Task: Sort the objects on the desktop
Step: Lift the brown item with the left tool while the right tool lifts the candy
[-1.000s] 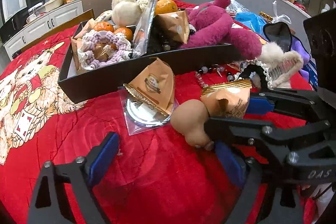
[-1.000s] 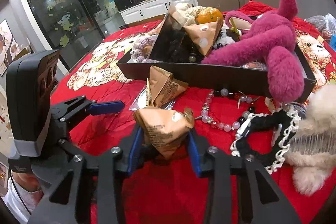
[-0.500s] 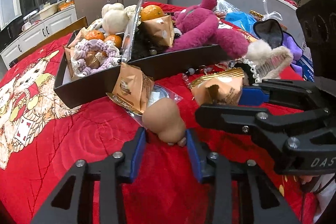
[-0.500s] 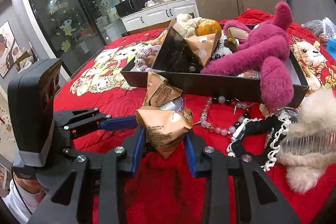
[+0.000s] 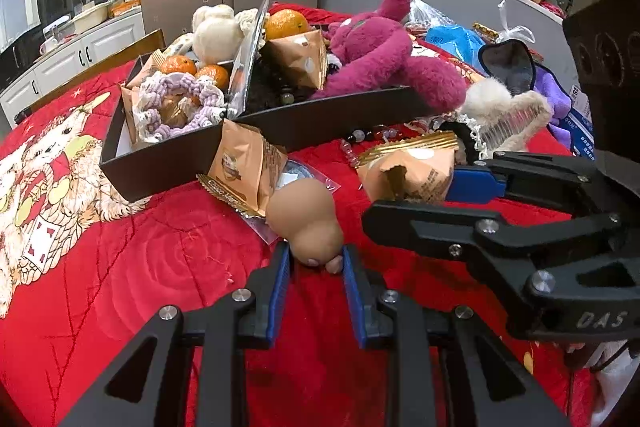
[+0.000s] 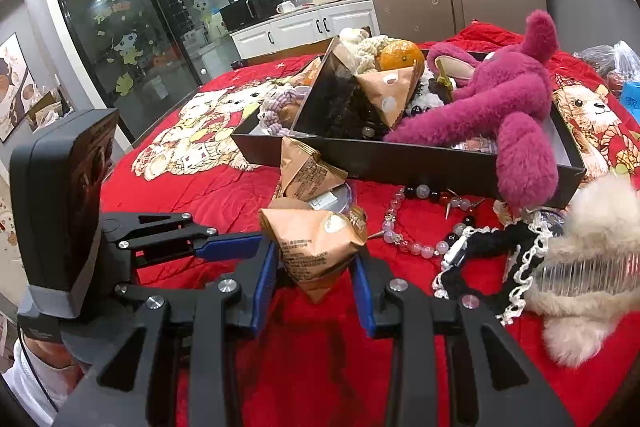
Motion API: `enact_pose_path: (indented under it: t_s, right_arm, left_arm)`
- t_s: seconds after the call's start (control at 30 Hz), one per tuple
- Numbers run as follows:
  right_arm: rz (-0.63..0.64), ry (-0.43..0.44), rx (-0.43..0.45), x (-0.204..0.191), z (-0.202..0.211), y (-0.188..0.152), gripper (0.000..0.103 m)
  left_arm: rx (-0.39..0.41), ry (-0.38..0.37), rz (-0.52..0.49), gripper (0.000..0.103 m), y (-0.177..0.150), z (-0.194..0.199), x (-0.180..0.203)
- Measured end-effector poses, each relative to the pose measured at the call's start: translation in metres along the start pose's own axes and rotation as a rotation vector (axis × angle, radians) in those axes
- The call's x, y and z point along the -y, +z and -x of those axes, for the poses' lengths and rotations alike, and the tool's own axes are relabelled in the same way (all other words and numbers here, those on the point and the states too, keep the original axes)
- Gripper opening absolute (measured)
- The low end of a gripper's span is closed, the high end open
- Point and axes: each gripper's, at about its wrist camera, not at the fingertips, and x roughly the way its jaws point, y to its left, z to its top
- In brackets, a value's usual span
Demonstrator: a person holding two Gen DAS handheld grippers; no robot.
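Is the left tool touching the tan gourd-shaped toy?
Touching. In the left wrist view, the left tool has both blue fingers pressed against the tan gourd-shaped toy.

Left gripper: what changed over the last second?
The left gripper went from wide open to shut on the tan gourd toy, swinging in around it. The right gripper kept its hold on the snack packet; the black tray stayed put.
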Motion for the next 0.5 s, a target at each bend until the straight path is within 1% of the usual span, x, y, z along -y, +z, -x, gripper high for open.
enact_pose_path:
  t_s: [0.17,0.5]
  right_arm:
    - [0.007,-0.014,0.013,0.0003,0.0033,0.0007,0.036]
    - [-0.001,-0.016,0.014,0.0034,0.0059,0.0005,0.036]
  left_arm:
    - [0.026,-0.01,0.008,0.027,-0.0002,0.0066,-0.0019]
    - [0.035,-0.003,0.003,0.027,-0.0006,0.0095,-0.0006]
